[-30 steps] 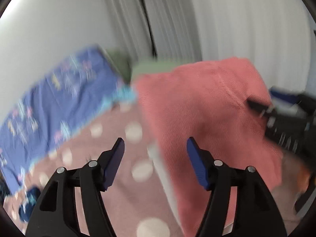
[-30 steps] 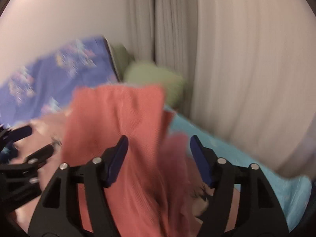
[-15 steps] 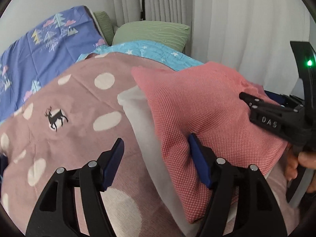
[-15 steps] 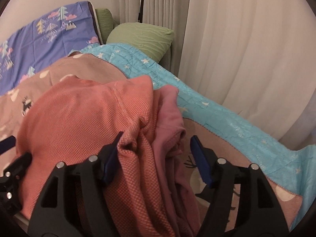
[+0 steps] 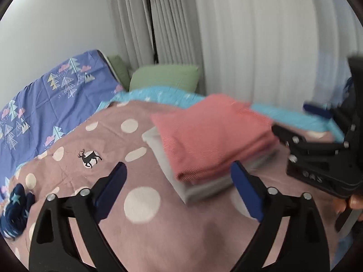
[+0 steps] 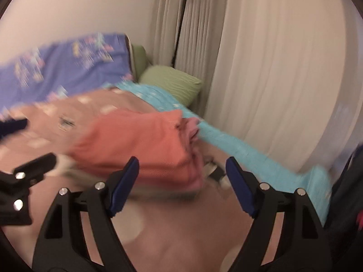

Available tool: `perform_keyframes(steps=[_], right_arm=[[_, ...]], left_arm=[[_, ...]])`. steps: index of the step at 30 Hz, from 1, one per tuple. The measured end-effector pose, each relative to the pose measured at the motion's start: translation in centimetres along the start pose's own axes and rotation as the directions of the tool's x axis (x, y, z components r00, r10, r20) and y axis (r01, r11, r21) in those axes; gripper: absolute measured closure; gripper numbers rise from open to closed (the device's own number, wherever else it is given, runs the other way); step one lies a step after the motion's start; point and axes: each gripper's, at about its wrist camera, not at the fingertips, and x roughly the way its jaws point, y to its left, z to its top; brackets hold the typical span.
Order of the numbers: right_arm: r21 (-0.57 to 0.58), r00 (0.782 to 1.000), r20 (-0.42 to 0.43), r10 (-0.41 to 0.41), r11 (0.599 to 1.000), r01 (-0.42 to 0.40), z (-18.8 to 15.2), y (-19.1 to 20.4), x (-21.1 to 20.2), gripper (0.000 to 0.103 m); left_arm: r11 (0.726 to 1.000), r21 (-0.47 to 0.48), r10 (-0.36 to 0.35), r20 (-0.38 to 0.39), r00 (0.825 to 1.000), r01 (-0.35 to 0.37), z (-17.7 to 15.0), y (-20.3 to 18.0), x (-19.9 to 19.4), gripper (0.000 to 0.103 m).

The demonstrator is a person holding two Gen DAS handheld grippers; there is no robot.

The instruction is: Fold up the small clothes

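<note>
A folded coral-pink garment (image 5: 213,138) lies on top of a stack of folded clothes, with a pale grey folded piece (image 5: 177,176) under it, on the pink dotted blanket (image 5: 140,204). It also shows in the right wrist view (image 6: 140,145), blurred. My left gripper (image 5: 179,192) is open and empty, just in front of the stack. My right gripper (image 6: 181,183) is open and empty, near the stack's right end; it also shows in the left wrist view (image 5: 317,149).
A dark blue starred garment (image 5: 15,213) lies at the blanket's left edge. A purple tree-print quilt (image 5: 45,104), a turquoise sheet (image 6: 238,149) and a green pillow (image 5: 163,79) lie beyond. White curtains (image 6: 283,68) and a wall close the far side.
Both grippers have let go of the coral garment and pulled back from it. The garment now lies folded on the stack.
</note>
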Motion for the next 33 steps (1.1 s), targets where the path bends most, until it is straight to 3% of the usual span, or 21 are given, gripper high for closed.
perform_keyframes(steps=[3,6,10,15,20,33], right_arm=[[-0.008,0.999,0.007,0.051,0.999,-0.051,-1.5,0.6,-4.1,0.016],[-0.016,0.998,-0.003,0.067,0.998,-0.067,-2.5,1.7,-6.4,0.012],[0.088,0.994,-0.014,0.113,0.99,-0.111,-3.4,1.8,-10.2,0.007],[0.087,0.991,-0.109,0.071,0.994,-0.061,-3.8,2.8,-12.7,0.007],[0.128,0.993,-0.103,0.059,0.991,-0.046,-4.4,2.6,-16.2,0.006],[0.103,0.994,-0.091,0.055,0.994,-0.046,-5.3,3.9,-20.9,0.006]], left_arm=[[1.0,-0.023,-0.01,0.054,0.998,0.011,-0.7,0.0,-4.2,0.001],[0.998,-0.054,-0.012,0.071,0.997,0.016,-1.3,0.1,-7.4,0.001],[0.997,-0.071,-0.004,0.067,0.998,0.009,-2.5,0.4,-10.8,0.001],[0.995,-0.081,0.061,0.067,0.996,-0.056,-4.5,0.7,-14.8,0.001],[0.991,-0.113,0.083,0.049,0.995,-0.077,-6.7,1.1,-17.9,0.001],[0.996,-0.07,0.062,0.034,0.997,-0.06,-9.8,-1.4,-22.4,0.001]])
